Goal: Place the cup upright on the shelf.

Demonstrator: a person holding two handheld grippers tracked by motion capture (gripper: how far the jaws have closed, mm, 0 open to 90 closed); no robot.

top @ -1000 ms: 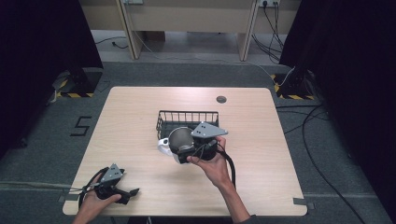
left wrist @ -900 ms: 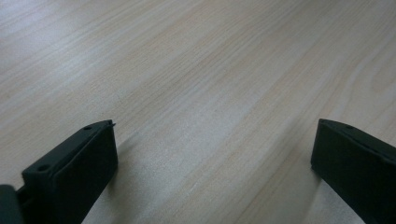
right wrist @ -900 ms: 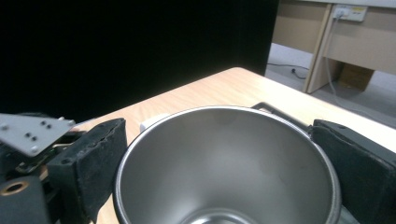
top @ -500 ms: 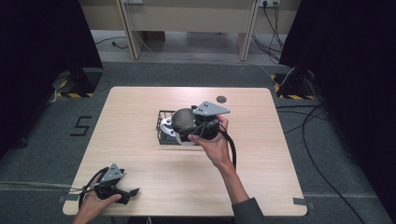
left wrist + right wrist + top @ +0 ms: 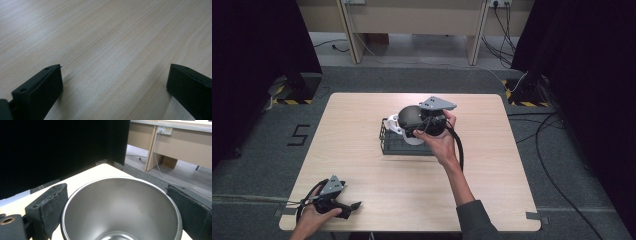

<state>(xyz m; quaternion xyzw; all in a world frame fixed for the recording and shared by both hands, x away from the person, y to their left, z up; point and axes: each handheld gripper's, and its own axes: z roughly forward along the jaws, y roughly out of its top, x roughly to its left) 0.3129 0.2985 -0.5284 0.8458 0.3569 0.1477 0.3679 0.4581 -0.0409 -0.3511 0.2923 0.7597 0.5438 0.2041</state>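
The right gripper (image 5: 120,202) is clamping a round steel bowl (image 5: 122,207), plain brushed metal inside, between both jaws above the black wire basket (image 5: 404,142). The left gripper (image 5: 113,80) is resting, jaws spread wide, on the table (image 5: 105,37).

**Left gripper: jaws standing apart over bare table**

The left gripper (image 5: 113,82) is looking along its two black jaws, which are rising from the bottom corners and standing wide apart. Nothing is lying between them. The light wooden table (image 5: 112,37) is showing in the gap and beyond the jaws, its grain running diagonally. Each jaw is casting a soft shadow on the table just beside itself.
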